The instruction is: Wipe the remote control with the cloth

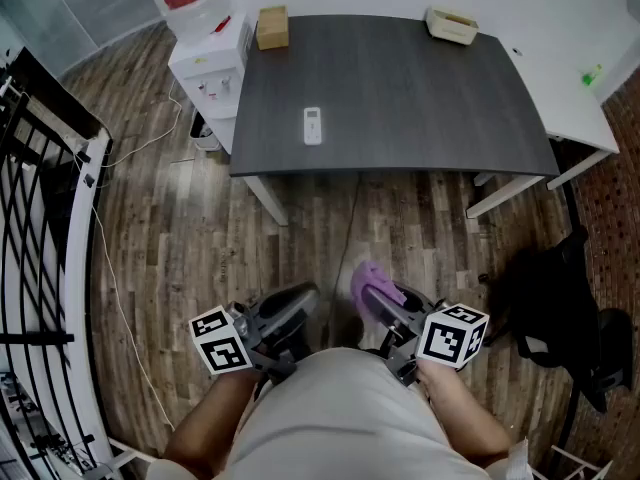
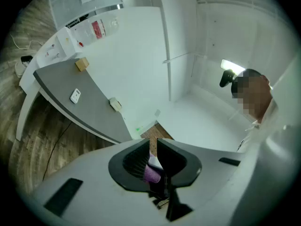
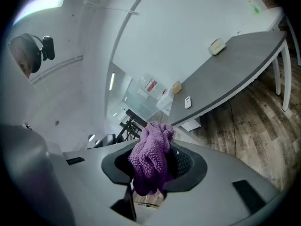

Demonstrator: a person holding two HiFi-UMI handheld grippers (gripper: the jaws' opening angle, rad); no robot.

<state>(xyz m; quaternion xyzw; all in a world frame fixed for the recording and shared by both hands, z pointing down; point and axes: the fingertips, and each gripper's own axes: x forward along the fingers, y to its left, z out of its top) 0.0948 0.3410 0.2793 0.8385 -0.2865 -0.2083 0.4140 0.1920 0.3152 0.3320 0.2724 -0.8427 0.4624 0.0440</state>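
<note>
The white remote control (image 1: 313, 125) lies on the dark grey table (image 1: 420, 98), far ahead of both grippers; it also shows small in the left gripper view (image 2: 75, 96) and the right gripper view (image 3: 187, 102). My right gripper (image 1: 370, 290) (image 3: 153, 149) is shut on a bunched purple cloth (image 1: 366, 279) (image 3: 151, 158), held low over the wooden floor close to the person's body. Beside it, the left gripper (image 1: 303, 299) (image 2: 153, 144) has its jaws almost together, with only a thin slit. A bit of purple shows low in that slit; whether it sits between them is unclear.
A cardboard box (image 1: 272, 27) and a beige object (image 1: 451, 25) sit at the table's far edge. A water dispenser (image 1: 205, 43) stands left of the table, a white desk (image 1: 575, 68) to its right. A black rack (image 1: 40, 218) is at left, a black chair (image 1: 560, 308) at right.
</note>
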